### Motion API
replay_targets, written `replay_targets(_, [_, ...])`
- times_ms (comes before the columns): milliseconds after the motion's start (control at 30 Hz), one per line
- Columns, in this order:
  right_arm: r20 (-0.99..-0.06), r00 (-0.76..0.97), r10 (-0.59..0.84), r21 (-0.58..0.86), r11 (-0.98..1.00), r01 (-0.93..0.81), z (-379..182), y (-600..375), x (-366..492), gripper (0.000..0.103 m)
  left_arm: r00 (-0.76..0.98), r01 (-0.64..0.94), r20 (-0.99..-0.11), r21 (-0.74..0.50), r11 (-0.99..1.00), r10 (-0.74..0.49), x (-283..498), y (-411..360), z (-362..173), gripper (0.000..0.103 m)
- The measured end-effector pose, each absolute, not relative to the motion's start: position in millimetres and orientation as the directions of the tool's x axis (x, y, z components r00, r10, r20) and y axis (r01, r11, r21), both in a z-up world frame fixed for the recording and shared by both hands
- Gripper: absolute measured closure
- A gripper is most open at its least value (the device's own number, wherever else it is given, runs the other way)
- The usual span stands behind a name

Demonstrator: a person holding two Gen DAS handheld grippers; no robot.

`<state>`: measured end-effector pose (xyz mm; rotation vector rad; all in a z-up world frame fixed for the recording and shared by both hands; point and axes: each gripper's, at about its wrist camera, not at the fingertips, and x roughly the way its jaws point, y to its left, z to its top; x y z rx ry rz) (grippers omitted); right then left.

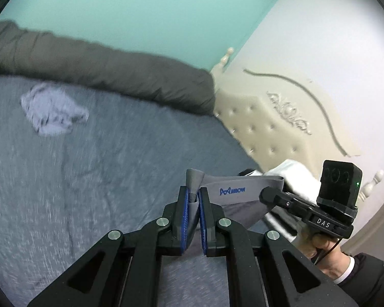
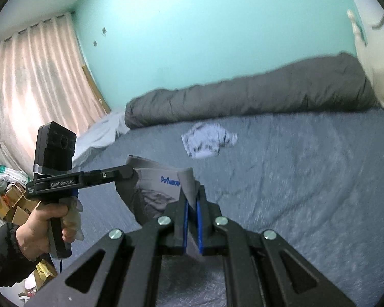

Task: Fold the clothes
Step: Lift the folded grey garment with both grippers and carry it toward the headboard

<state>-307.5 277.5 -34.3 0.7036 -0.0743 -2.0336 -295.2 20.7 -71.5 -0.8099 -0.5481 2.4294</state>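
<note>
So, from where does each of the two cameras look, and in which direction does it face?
Left wrist: sits on the left gripper, facing across the grey-sheeted bed toward the cream tufted headboard; the right hand shows.
Right wrist: sits on the right gripper, facing across the bed toward the pink curtain; the left hand shows.
Shared: the grey underwear with blue logo clamped by both, the crumpled white patterned cloth, the rolled dark grey duvet.

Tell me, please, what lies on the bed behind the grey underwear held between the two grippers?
Behind the grey underwear lies a crumpled white patterned garment on the blue-grey sheet, then a rolled dark duvet. The sheet directly under the underwear is hidden.
</note>
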Motion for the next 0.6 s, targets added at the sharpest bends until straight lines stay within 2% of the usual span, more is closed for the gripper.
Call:
replay_targets(367, [-0.347,-0.489,-0.800,0.250,-0.581,0.774,84.4,345.9,-275.6,0.098,-0.722,-0.460,-0.319,-0.442,-0.770,0.614,-257.6,71.0,65.6,0.095])
replay_targets(600, [-0.313,-0.541,-0.780,0.218,-0.614,0.759,126.0,407.6,-247.9,0.098,-0.688,-0.530,-0.282,-0.433,-0.729,0.668,-227.6,125.0,112.5,0.095])
